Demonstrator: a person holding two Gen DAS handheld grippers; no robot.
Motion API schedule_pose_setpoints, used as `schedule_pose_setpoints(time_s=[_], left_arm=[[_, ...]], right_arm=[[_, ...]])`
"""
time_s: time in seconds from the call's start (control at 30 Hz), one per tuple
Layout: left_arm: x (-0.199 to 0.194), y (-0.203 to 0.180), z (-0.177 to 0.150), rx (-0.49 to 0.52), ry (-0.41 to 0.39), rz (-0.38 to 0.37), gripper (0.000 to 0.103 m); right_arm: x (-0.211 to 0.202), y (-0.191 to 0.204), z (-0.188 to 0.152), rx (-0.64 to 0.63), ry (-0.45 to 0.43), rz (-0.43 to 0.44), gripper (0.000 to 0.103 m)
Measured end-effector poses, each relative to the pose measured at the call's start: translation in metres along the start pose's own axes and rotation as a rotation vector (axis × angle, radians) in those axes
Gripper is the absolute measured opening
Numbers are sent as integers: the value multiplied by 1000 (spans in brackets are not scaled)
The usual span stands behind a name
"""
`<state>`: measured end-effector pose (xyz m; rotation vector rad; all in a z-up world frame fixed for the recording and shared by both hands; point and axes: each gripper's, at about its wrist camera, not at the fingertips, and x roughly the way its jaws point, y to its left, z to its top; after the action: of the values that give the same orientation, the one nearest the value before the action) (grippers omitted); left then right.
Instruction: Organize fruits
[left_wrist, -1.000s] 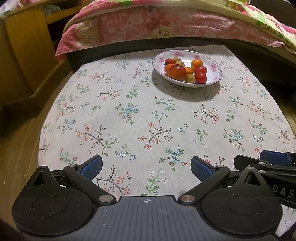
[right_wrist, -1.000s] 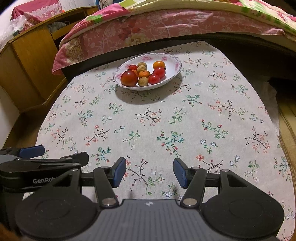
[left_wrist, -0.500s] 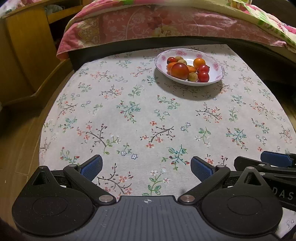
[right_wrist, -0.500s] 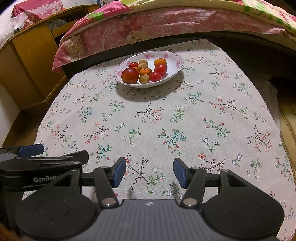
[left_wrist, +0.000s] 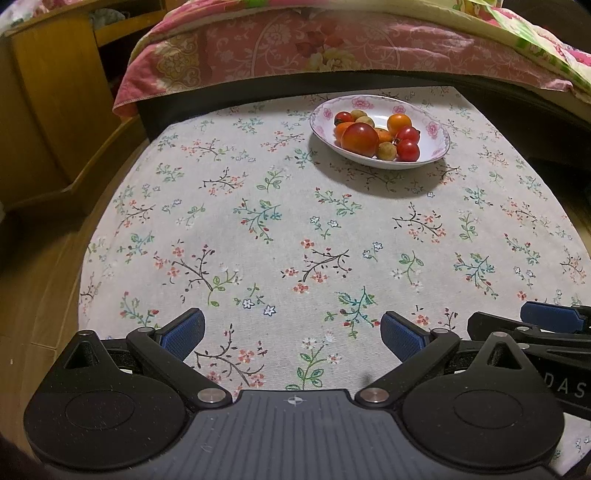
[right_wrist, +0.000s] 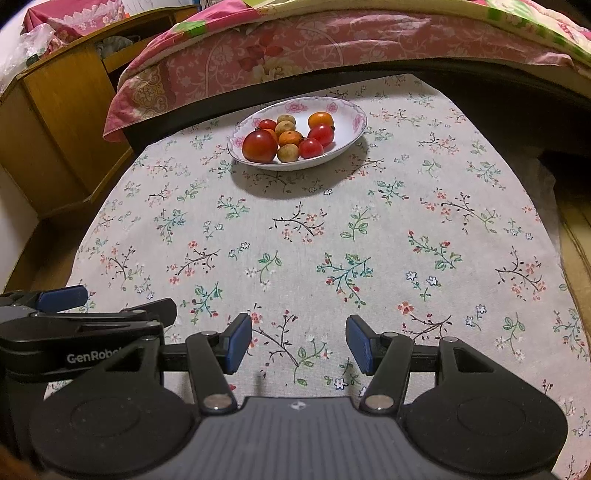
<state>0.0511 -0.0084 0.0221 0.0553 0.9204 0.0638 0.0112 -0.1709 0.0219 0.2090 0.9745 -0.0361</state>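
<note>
Surface: flower-print tablecloth (left_wrist: 280, 221) over a table, wooden floor at left, a bed behind it.
Left gripper (left_wrist: 291, 334): nearest, low over the near cloth edge; blue pads (left_wrist: 183, 332) spread wide apart, nothing between them, touching nothing.
Right gripper (right_wrist: 298, 343): just beside the left one, also over the near edge; jaws apart but narrower than the left, empty, no contact with any fruit.
Cross view: each gripper shows at the edge of the other's camera, side by side.
Middle of cloth: bare print only, well apart from both grippers.
Bowl (right_wrist: 347, 110): one, white with pink flowers on the rim, at the far side of the table near the bed; all the fruit lies in it.
Large tomato (right_wrist: 259, 146): one, red-orange, at the bowl's near-left side.
Small red tomatoes (right_wrist: 320, 133): three counted, two at right, one at back left.
Orange fruits (right_wrist: 320, 119): about three, one partly hidden behind the large tomato.
Tan round fruits (right_wrist: 288, 152): three, one at front, two toward the back.
Bedspread (right_wrist: 295, 48): pink floral, hanging over the bed edge beyond the bowl.
Cabinet (right_wrist: 62, 110): wooden, far left, beside the bed.
</note>
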Motion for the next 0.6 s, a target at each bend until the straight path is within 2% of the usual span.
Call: schedule_pose_setpoints(time_s=[0.6], left_arm=[[1, -1, -2, 4, -4, 15, 102]], right_arm=[[3, 1, -1, 0, 6, -2, 54]])
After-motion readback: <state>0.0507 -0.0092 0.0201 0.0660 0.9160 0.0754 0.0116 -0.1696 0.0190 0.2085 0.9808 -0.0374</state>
